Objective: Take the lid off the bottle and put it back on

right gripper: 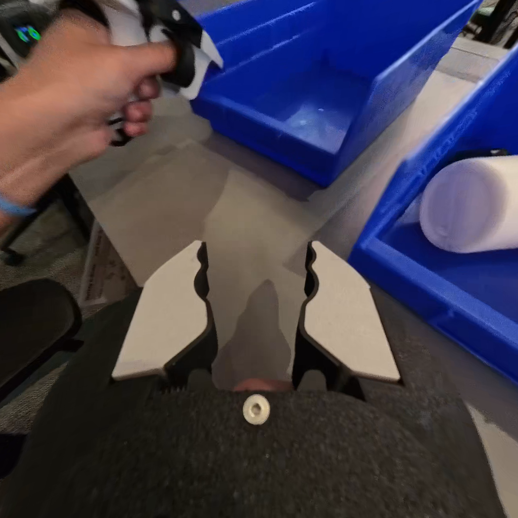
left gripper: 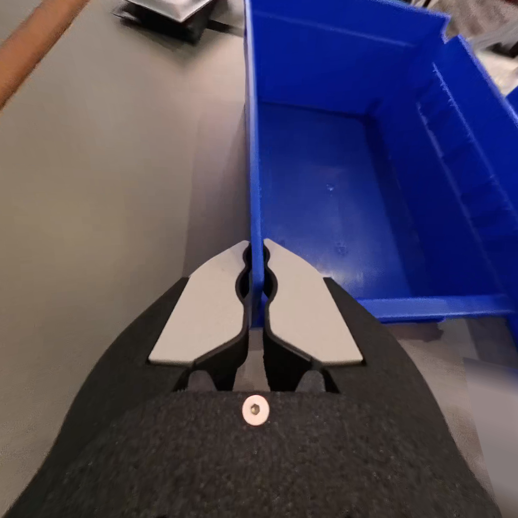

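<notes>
In the left wrist view my left gripper (left gripper: 257,246) is shut on the thin left side wall (left gripper: 253,168) of an empty blue bin (left gripper: 322,64), with both pads pressed on the wall. The right wrist view shows it at the top left (right gripper: 201,50), held by a hand (right gripper: 70,98) at that bin's edge (right gripper: 252,126). My right gripper (right gripper: 256,246) is open and empty above the grey table. A white bottle (right gripper: 471,207) lies on its side in a second blue bin (right gripper: 420,280) to the right of it. The bottle's lid end is hidden.
The grey table (right gripper: 168,196) runs between the two bins. Its left edge drops to the floor, where a black chair (right gripper: 33,322) stands. In the left wrist view a dark object (left gripper: 173,19) lies at the far end of the table.
</notes>
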A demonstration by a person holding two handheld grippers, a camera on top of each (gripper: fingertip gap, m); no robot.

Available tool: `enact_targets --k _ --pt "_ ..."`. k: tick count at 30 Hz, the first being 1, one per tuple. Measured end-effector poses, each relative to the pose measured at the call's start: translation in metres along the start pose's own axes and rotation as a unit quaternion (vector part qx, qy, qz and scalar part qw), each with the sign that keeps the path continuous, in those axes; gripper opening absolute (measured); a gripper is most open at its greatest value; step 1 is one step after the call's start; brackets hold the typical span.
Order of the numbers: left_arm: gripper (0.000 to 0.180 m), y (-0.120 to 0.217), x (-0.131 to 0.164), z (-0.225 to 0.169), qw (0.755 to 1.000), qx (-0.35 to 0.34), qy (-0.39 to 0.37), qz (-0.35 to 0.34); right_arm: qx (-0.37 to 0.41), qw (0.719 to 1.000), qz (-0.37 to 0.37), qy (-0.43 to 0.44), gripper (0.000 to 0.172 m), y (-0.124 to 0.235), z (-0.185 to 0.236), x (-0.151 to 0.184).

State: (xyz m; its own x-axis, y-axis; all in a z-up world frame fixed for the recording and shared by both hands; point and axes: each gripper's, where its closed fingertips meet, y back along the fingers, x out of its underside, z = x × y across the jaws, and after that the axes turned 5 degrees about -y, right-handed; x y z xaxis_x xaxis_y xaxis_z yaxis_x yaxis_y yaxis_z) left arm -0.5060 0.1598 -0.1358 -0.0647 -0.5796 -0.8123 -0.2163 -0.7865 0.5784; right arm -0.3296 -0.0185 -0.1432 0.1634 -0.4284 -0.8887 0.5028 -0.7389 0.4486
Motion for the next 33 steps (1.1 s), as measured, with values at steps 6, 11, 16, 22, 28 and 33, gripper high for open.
enact_targets --k 6,11,16,22,28,33 --pt "0.005 0.079 0.057 -0.012 0.998 -0.05 0.021 -0.01 0.098 0.995 -0.029 0.008 0.067 -0.026 0.001 -0.027" --pt "0.005 0.123 0.089 -0.01 0.996 -0.076 0.034 -0.021 0.129 0.99 -0.062 -0.021 0.043 -0.026 0.0 -0.035" --pt "0.005 0.147 0.104 -0.005 0.994 -0.091 0.045 -0.034 0.102 0.993 -0.061 -0.006 0.005 -0.023 0.004 -0.03" --pt "0.006 0.174 0.096 -0.029 0.993 -0.082 0.051 -0.064 0.103 0.991 -0.087 -0.003 0.004 0.0 0.002 -0.049" --pt "0.006 0.204 0.009 -0.093 0.985 -0.051 0.011 -0.162 0.134 0.975 -0.179 -0.005 0.003 0.073 -0.038 -0.12" --pt "0.005 0.202 -0.079 -0.203 0.974 0.017 -0.058 -0.219 0.221 0.938 -0.266 0.004 0.003 0.173 -0.118 -0.171"
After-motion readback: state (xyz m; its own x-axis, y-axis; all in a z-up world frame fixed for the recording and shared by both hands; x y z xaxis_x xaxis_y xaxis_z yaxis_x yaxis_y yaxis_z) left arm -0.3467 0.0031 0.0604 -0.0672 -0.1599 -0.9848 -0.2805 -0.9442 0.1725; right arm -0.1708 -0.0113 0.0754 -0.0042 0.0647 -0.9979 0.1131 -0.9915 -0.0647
